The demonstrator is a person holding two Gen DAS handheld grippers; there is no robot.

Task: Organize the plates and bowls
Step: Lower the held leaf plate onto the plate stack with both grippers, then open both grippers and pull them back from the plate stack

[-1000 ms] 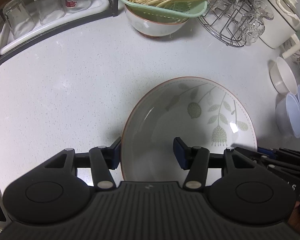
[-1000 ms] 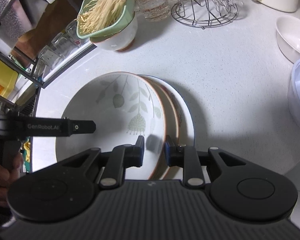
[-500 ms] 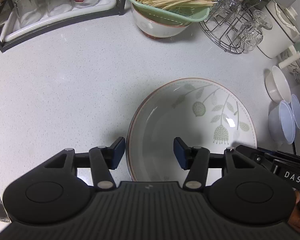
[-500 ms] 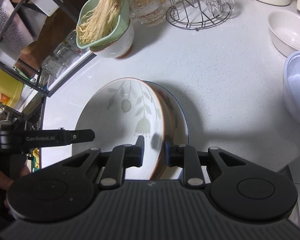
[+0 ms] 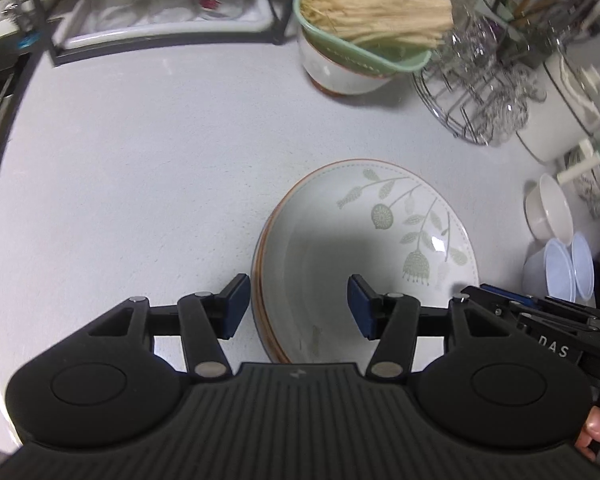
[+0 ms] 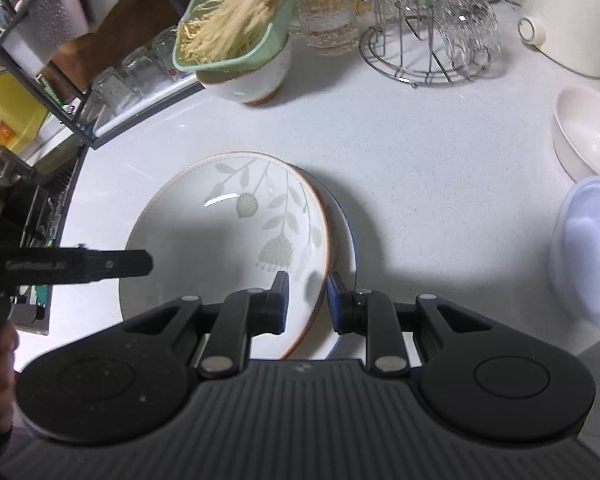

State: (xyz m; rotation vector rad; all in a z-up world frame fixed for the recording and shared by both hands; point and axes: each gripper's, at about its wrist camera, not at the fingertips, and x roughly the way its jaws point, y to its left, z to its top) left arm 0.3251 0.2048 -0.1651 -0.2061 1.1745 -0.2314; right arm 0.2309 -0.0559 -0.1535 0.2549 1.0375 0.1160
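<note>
A leaf-patterned plate (image 5: 364,256) with a brown rim lies on top of a stack of plates on the white counter. It also shows in the right wrist view (image 6: 228,248), with a blue-rimmed plate (image 6: 346,248) under it. My left gripper (image 5: 298,312) is open, its fingers astride the stack's near-left rim, touching nothing. My right gripper (image 6: 308,300) is narrowly closed on the leaf plate's right rim. A white bowl (image 6: 584,136) and a translucent plastic bowl (image 6: 588,252) stand at the right.
A green basket of noodles (image 5: 364,28) sits on a white bowl (image 5: 336,76) at the back. A wire glass rack (image 6: 428,32), a white pot (image 6: 576,12) and a tray of glasses (image 5: 160,12) line the back. The counter's edge is at the left.
The leaf plate has settled flat onto the stack. My left gripper has pulled back and to the left. My right gripper stays on the plate's rim.
</note>
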